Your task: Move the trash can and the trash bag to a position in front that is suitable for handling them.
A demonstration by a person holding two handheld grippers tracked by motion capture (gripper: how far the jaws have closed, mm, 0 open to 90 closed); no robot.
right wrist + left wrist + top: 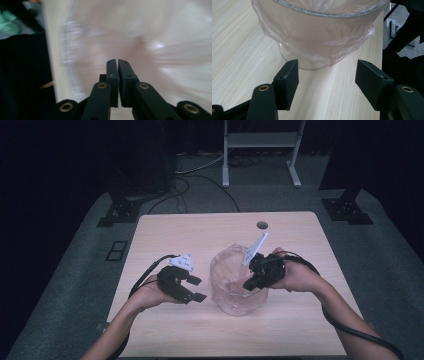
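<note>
With the left gripper [192, 289] standing open beside the bag-lined clear container [235, 282] at mid-worktop [200, 227], the right gripper [251, 284], jaws closed and empty, is risking tearing the thin liner [317, 37].

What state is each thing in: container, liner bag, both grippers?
Container: upright on the table, lined.
Bag: inside, edge folded over the rim.
Left gripper: open, beside the container, holding nothing.
Right gripper: shut, over the bag; any pinch unclear.
</note>
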